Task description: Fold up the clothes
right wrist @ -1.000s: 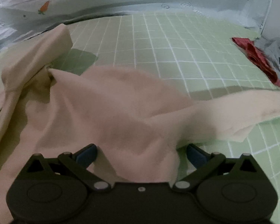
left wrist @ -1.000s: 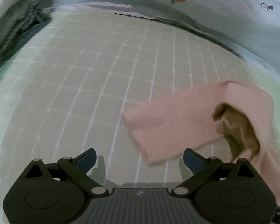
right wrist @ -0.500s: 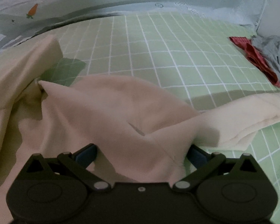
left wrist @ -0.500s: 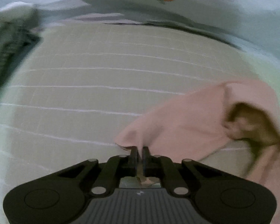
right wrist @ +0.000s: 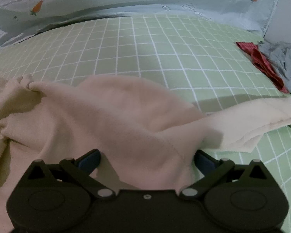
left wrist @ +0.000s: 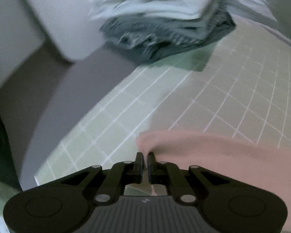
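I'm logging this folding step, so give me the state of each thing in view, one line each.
pink garment: rumpled on the bed, corner pinched and drawn out.
left gripper: just closed, shut on the garment's corner.
right gripper: open, cloth draped between its fingers.
folded clothes: stacked, blurred.
red cloth: crumpled.
grey cloth: crumpled.
checked sheet: spread flat.

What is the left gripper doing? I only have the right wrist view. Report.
Observer: The left gripper is shut on a corner of the pink garment; its jaws have just been closing, cloth pinched between them.
Operator: Tell me what lies ahead of it.
Observer: A blurred stack of grey and white clothes sits at the far corner of the green grid sheet.
Operator: Give me the sheet's edge.
Observer: It runs diagonally, left of the gripper.
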`<state>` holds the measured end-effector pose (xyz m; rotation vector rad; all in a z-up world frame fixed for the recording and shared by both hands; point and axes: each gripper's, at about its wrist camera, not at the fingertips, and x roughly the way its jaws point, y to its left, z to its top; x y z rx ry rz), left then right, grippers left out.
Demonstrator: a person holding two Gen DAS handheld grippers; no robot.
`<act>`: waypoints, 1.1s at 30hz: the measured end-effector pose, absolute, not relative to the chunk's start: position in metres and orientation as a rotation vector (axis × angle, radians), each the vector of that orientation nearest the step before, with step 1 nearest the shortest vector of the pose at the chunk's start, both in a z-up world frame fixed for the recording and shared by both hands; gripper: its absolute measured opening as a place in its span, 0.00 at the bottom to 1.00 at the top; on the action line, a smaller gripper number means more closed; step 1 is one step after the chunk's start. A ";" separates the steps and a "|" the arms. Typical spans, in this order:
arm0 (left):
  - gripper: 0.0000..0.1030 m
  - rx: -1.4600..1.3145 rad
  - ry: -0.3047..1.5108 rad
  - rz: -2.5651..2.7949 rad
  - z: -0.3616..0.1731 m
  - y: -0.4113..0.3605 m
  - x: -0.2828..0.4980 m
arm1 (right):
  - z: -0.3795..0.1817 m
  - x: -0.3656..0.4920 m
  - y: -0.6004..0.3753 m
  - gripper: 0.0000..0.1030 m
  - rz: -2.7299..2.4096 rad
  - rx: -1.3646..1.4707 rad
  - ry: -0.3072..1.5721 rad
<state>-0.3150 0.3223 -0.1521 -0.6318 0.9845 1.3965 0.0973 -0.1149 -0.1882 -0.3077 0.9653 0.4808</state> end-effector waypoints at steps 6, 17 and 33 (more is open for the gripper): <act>0.39 -0.596 0.946 1.307 -0.134 0.296 -0.287 | -0.174 0.094 -0.115 1.00 0.503 -0.339 0.910; 0.72 -0.446 0.854 0.681 -0.098 0.248 -0.143 | -0.136 0.129 -0.106 1.00 0.624 -0.274 0.729; 0.73 -0.420 1.014 0.296 -0.151 0.237 -0.005 | -0.184 0.185 -0.045 0.74 0.937 -0.465 0.926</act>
